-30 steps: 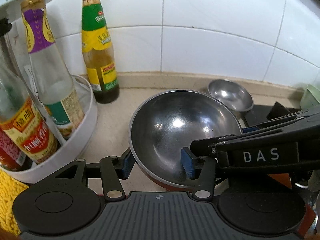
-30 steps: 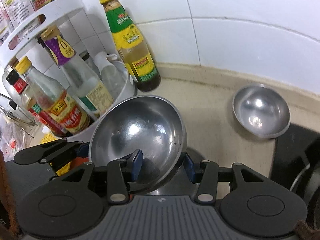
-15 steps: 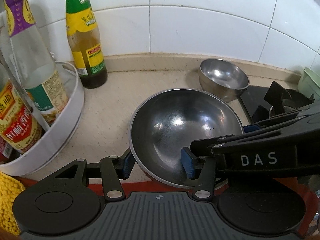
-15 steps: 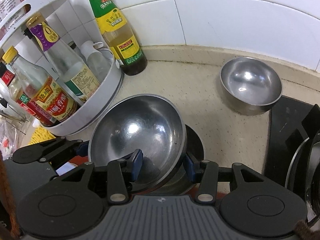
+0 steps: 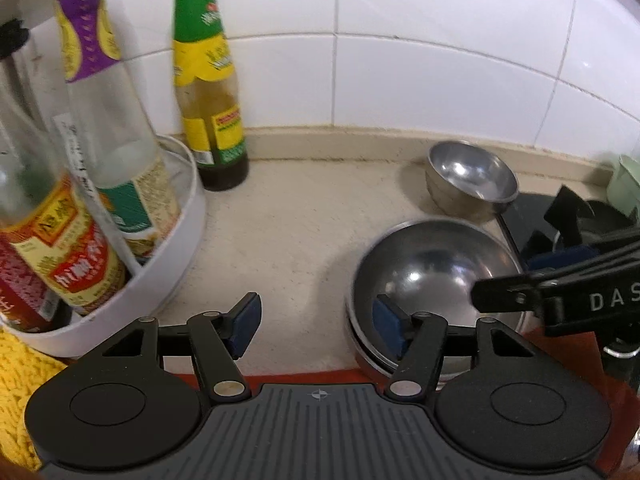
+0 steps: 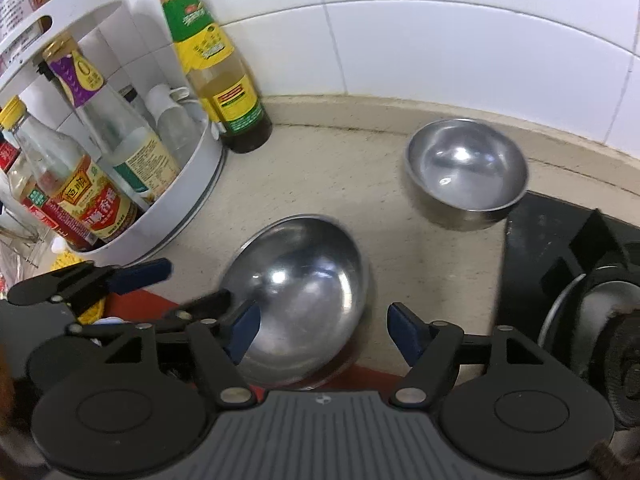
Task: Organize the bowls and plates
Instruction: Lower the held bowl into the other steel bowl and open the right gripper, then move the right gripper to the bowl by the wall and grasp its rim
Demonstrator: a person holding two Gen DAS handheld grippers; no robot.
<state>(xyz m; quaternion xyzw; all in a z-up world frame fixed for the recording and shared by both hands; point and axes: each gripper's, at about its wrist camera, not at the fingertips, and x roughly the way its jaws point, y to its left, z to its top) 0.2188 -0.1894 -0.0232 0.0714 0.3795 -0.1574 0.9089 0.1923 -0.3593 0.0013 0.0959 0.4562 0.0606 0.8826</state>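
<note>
Steel, thin and slippery, the large round bowl (image 6: 304, 288) is light and stiff; take its rim. Both my jaws are opening, nothing held.

We face a kitchen corner: glossy white wall tiles (image 5: 440, 80) catching daylight glare, a beige speckled countertop (image 5: 304, 232) with a raised back edge, a white condiment rack (image 6: 160, 208) at left, a black gas hob (image 6: 560, 264) at right.
</note>
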